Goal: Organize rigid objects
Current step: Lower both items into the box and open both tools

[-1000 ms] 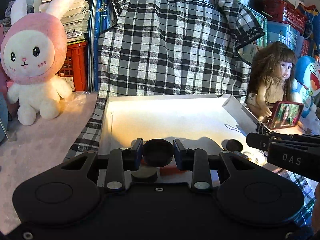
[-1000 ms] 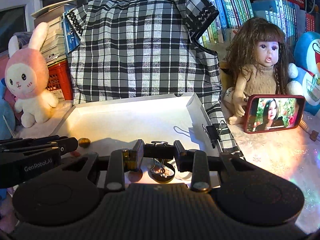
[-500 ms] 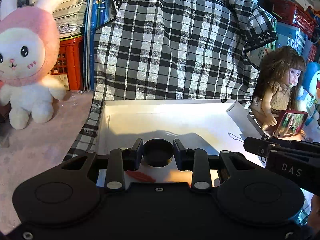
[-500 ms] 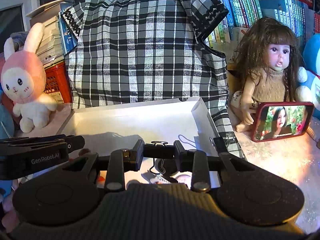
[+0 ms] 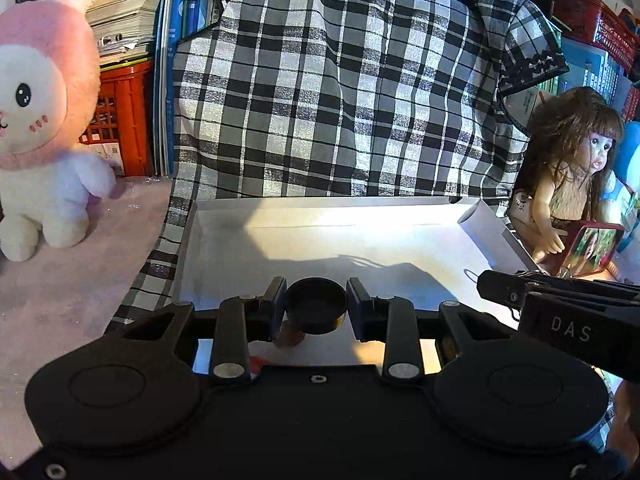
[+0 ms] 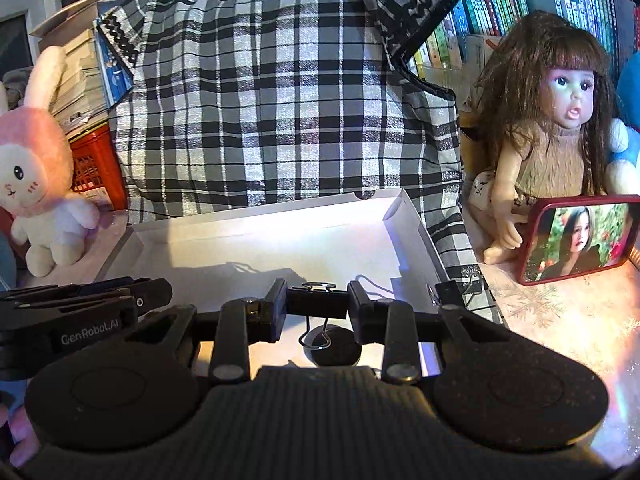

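**Grippers loaded, box just ahead**

Jaws first: your left gripper (image 5: pixel 316 306) is closed on a round black cap (image 5: pixel 316 309), its pads pressing the cap's sides at the lower middle of the left wrist view. Your right gripper (image 6: pixel 317 305) is clamped on a black binder clip (image 6: pixel 317 305), held crosswise so its long axis runs from pad to pad, with one wire handle standing up and the other hanging below.

Just past both sets of fingertips lies the white box (image 5: pixel 320 204), filling the middle of each frame with its floor mostly bare. Under the right jaws, low in the frame, a dark round disc (image 6: pixel 335 347) rests on the surface; another binder clip (image 6: pixel 460 294) sits at the box's right edge.

What your next move turns on: the box floor lies forward and below both held pieces, so each needs only a short drop. The two grippers hang side by side, the right one showing at the right edge of the left view, and neither looks clearly nearer. Keep them apart as you let go.

Beyond the box hangs a checked cloth (image 5: pixel 340 92), a plush rabbit (image 5: pixel 40 128) at left, a doll (image 6: pixel 556 120) and a phone (image 6: pixel 580 240) at right.
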`<state>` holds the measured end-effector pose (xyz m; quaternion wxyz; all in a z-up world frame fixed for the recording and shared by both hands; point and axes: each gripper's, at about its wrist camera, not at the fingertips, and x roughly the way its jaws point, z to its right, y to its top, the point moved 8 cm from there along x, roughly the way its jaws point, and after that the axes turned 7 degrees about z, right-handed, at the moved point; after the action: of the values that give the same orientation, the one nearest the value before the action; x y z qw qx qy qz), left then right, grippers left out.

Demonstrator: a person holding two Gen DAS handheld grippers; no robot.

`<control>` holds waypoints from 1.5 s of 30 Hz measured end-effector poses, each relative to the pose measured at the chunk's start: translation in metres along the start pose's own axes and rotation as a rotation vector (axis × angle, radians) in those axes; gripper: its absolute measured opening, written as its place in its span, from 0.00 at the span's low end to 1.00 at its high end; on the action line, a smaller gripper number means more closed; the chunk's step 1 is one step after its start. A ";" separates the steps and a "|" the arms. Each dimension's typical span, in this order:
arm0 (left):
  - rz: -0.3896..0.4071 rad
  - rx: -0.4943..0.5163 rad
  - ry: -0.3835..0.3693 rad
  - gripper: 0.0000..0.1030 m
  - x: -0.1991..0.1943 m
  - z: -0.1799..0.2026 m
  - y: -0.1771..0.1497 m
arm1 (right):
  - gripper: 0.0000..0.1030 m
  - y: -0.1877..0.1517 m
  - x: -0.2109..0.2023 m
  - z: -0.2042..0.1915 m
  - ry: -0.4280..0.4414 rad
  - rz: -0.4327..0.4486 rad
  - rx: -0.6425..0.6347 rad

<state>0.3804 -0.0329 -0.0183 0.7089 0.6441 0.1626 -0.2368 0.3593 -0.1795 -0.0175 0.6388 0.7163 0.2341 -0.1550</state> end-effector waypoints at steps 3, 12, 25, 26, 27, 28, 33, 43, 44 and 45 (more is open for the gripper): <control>0.001 0.016 0.000 0.30 0.005 0.001 -0.002 | 0.36 -0.001 0.006 0.001 -0.006 -0.007 0.002; 0.003 0.039 0.019 0.30 0.025 -0.002 0.005 | 0.36 0.005 0.025 -0.003 -0.001 -0.011 -0.012; -0.045 0.030 0.048 0.30 0.045 -0.014 0.001 | 0.36 0.002 0.052 -0.016 0.008 -0.028 -0.024; -0.051 0.032 0.050 0.30 0.046 -0.014 0.000 | 0.36 0.001 0.054 -0.017 0.005 -0.031 -0.028; -0.060 0.034 0.052 0.30 0.047 -0.014 -0.001 | 0.36 0.000 0.055 -0.017 0.003 -0.035 -0.030; -0.068 0.036 0.056 0.30 0.049 -0.014 -0.002 | 0.36 -0.001 0.057 -0.017 0.000 -0.038 -0.031; -0.093 0.043 0.067 0.30 0.053 -0.014 -0.003 | 0.36 -0.004 0.060 -0.017 -0.008 -0.050 -0.036; -0.116 0.080 0.062 0.30 0.055 -0.011 -0.005 | 0.36 -0.006 0.065 -0.015 -0.018 -0.085 -0.032; -0.117 0.083 0.061 0.30 0.055 -0.011 -0.006 | 0.36 -0.006 0.065 -0.015 -0.018 -0.087 -0.032; -0.117 0.086 0.060 0.30 0.055 -0.011 -0.006 | 0.36 -0.007 0.065 -0.015 -0.018 -0.088 -0.033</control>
<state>0.4241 -0.0296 -0.0542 0.6603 0.6702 0.2108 -0.2654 0.4096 -0.1551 -0.0549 0.6451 0.6934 0.2622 -0.1856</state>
